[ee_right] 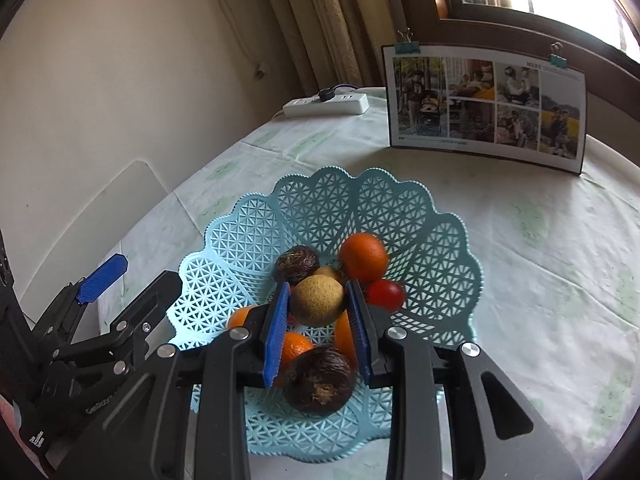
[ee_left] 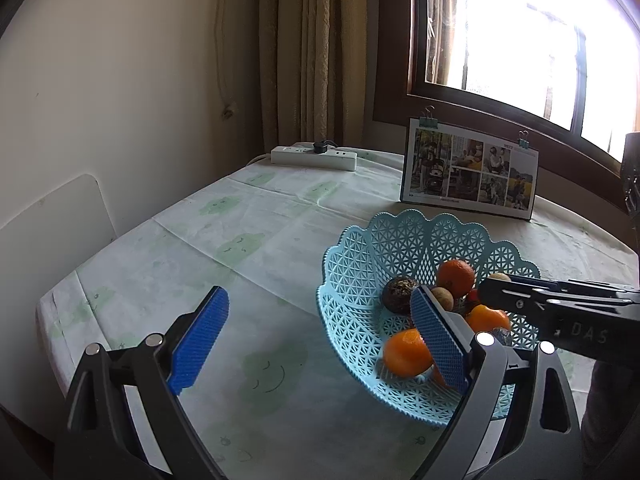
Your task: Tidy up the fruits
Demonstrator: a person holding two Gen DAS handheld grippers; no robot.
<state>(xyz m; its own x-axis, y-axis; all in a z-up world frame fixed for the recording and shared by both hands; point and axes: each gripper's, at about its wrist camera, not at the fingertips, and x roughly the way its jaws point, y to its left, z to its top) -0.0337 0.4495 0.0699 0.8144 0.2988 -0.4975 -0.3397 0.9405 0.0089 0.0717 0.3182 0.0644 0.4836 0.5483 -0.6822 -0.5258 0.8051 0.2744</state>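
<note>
1. Right gripper (ee_right: 318, 312) over the blue basket (ee_right: 436, 240), pads closed against a tan round fruit (ee_right: 317, 300).
2. Left gripper (ee_left: 320, 336) spread wide, empty, beside the basket's left rim.
3. Basket count: four oranges visible, two dark brown fruits (ee_right: 320, 380), one red fruit (ee_right: 386, 294).
4. Bench (ee_left: 260, 240) beyond: photo board (ee_right: 486, 106), power strip (ee_right: 326, 104).

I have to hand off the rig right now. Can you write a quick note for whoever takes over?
Right gripper: jaws shut on the tan round fruit, held over the blue basket.
Left gripper: jaws open, empty, beside the basket's rim.
In the basket: oranges, two dark brown fruits, a small red fruit.
Done: no fruit visible on the tablecloth.
Left: release or place the tan fruit.
</note>
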